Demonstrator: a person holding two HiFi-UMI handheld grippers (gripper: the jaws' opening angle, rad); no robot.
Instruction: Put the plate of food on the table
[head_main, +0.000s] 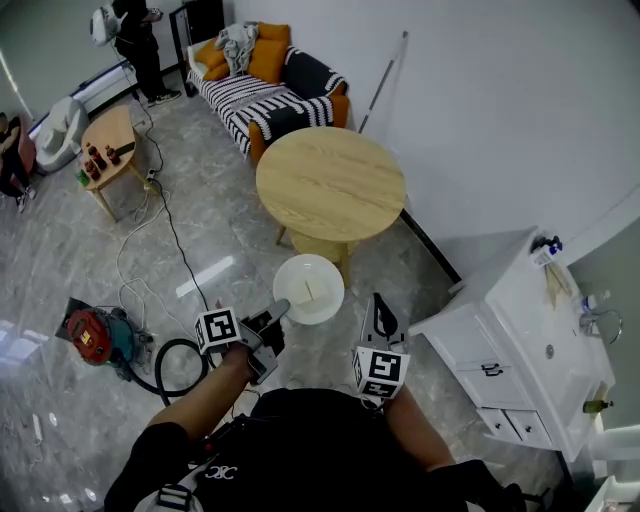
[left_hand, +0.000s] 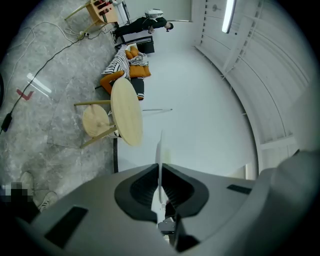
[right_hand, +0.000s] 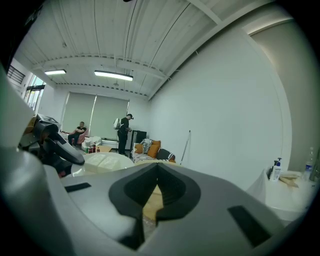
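A white plate (head_main: 310, 288) with a pale strip of food on it hangs over the floor, just short of the round wooden table (head_main: 330, 185). My left gripper (head_main: 279, 311) is shut on the plate's near rim. In the left gripper view the plate (left_hand: 160, 150) stands edge-on between the pads of the left gripper (left_hand: 160, 170), with the table (left_hand: 125, 112) beyond it. My right gripper (head_main: 380, 304) hovers to the right of the plate, jaws together and holding nothing. In the right gripper view, the plate (right_hand: 102, 162) lies left of the right gripper (right_hand: 158, 167).
A white cabinet with a sink (head_main: 520, 330) stands close on the right. A black cable (head_main: 170, 230) and a red vacuum (head_main: 90, 335) lie on the floor at left. Farther back are a striped sofa (head_main: 265, 90), a small wooden side table (head_main: 110, 140) and a standing person (head_main: 135, 35).
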